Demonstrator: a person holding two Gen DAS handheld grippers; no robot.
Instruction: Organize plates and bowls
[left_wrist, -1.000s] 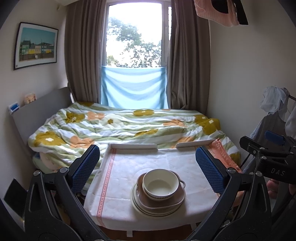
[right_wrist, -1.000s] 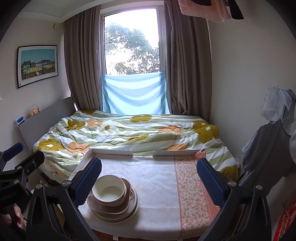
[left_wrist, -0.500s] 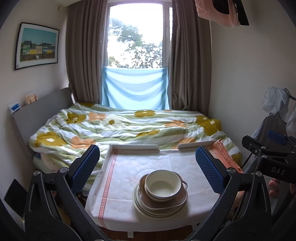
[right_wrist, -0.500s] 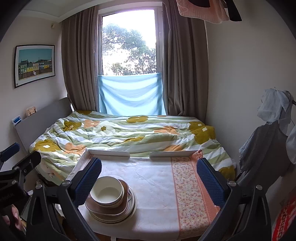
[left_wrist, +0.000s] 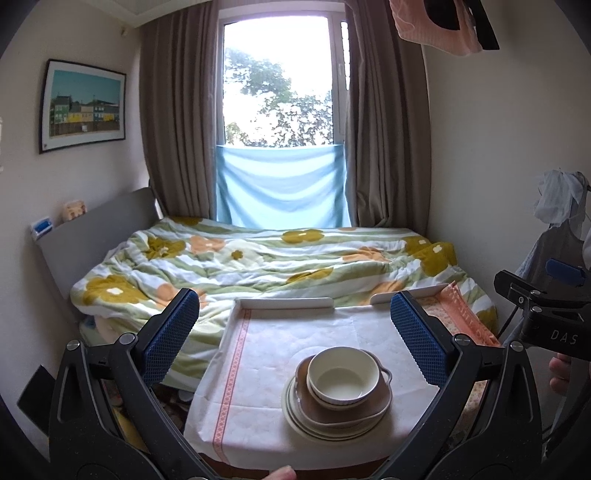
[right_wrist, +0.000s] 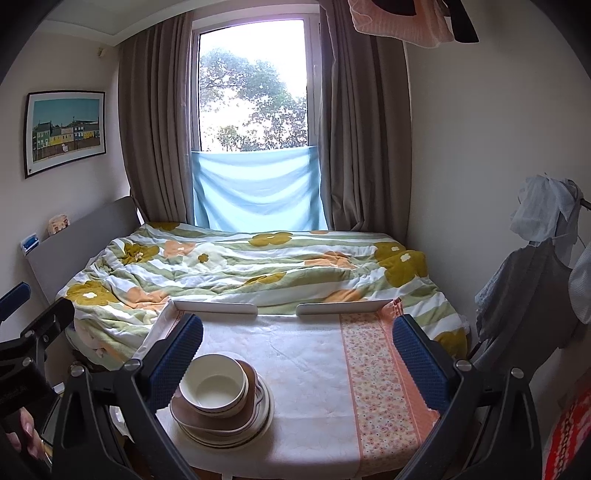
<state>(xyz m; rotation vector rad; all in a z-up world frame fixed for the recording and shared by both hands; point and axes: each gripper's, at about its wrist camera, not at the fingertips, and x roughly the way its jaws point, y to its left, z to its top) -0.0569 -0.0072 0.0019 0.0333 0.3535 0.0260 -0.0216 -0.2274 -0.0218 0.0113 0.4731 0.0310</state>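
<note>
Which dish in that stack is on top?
The cream bowl is on top, the only deep round piece. It sits in the brown dish, with flat cream plates underneath. Both claws are open, away from it.

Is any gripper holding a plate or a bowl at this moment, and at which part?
Nothing is held. The left gripper and the right gripper are both open, apart from the stacked bowl and plates.

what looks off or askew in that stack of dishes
The brown dish sits skewed toward the right on the plates, overhanging their rim, and the bowl rests off-centre in it. Nothing looks spilled or broken.
</note>
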